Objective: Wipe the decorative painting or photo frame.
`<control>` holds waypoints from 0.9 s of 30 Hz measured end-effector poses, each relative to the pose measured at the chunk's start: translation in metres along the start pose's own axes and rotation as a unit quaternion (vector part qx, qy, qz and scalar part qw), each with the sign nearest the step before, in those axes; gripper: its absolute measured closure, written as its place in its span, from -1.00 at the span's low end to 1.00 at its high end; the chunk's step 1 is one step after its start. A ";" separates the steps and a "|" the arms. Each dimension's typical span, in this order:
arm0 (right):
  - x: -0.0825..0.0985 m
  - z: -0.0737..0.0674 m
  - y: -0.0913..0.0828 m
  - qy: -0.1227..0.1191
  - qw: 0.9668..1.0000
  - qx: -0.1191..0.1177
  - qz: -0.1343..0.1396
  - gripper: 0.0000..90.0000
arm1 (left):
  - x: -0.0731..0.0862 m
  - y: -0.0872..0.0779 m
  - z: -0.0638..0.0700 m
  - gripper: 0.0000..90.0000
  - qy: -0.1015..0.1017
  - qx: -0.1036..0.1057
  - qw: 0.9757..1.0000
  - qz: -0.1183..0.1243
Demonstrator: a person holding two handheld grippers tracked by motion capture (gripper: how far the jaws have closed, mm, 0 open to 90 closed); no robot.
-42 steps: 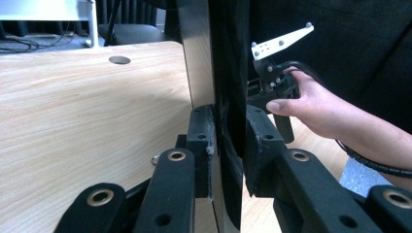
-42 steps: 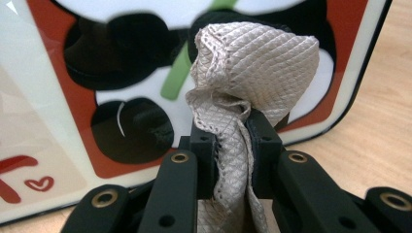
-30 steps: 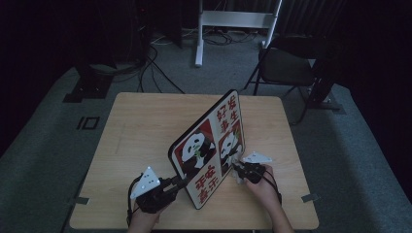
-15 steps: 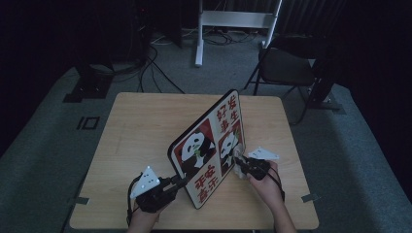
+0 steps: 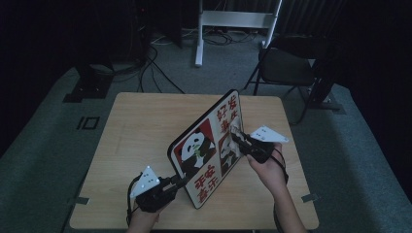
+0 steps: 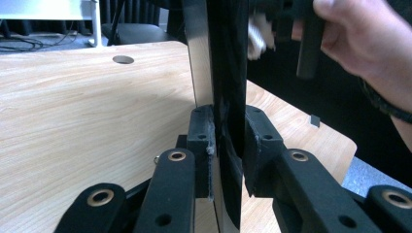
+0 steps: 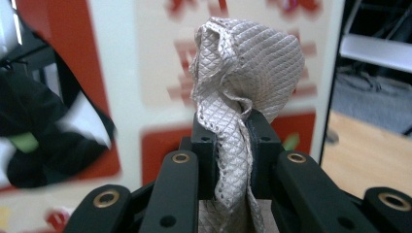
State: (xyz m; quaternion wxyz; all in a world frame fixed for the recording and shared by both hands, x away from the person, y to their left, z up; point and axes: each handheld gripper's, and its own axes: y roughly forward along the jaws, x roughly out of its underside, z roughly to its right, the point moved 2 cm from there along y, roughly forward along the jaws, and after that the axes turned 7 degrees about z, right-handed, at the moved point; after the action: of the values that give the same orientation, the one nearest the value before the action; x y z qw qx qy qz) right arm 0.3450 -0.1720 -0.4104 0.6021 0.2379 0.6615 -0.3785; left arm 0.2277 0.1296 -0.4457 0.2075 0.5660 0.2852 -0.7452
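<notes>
up close, cloth [image 7: 243, 97] seemingly touches board [image 7: 145, 63].

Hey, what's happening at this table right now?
A person is wiping a panda board that stands tilted on edge on the wooden table. The left gripper is clamped on the board's near edge to steady it. The right gripper pinches a bunched grey cloth against the board's printed face.

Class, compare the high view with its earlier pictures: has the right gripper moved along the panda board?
Yes. The right gripper, shut on the cloth, has moved up the panda board towards its far upper edge.
</notes>
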 end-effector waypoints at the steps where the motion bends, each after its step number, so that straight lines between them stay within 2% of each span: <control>1: -0.007 -0.003 0.001 -0.004 1.000 -0.004 0.006 0.72 | 0.000 0.000 0.000 0.71 0.000 0.000 1.000 0.001; 12: -0.058 -0.029 0.008 -0.030 0.998 -0.036 0.051 0.71 | 0.000 0.000 -0.001 0.72 -0.005 0.001 1.000 0.000; 18: -0.078 -0.033 0.013 -0.046 0.996 -0.035 0.061 0.71 | 0.000 -0.001 -0.001 0.72 -0.002 0.001 1.000 -0.001; 22: -0.079 -0.034 0.021 -0.058 0.996 -0.031 0.053 0.71 | -0.001 -0.001 -0.001 0.71 0.000 -0.001 1.000 -0.004; 27: -0.070 -0.037 0.023 -0.059 0.997 -0.031 0.045 0.71 | -0.001 -0.001 -0.002 0.71 -0.002 0.002 1.000 -0.004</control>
State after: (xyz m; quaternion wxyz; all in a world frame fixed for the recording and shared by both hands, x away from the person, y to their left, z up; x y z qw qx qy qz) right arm 0.3514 -0.1194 -0.3474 0.6635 0.2263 0.6249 -0.3437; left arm 0.2284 0.1313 -0.4451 0.2042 0.5642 0.2856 -0.7473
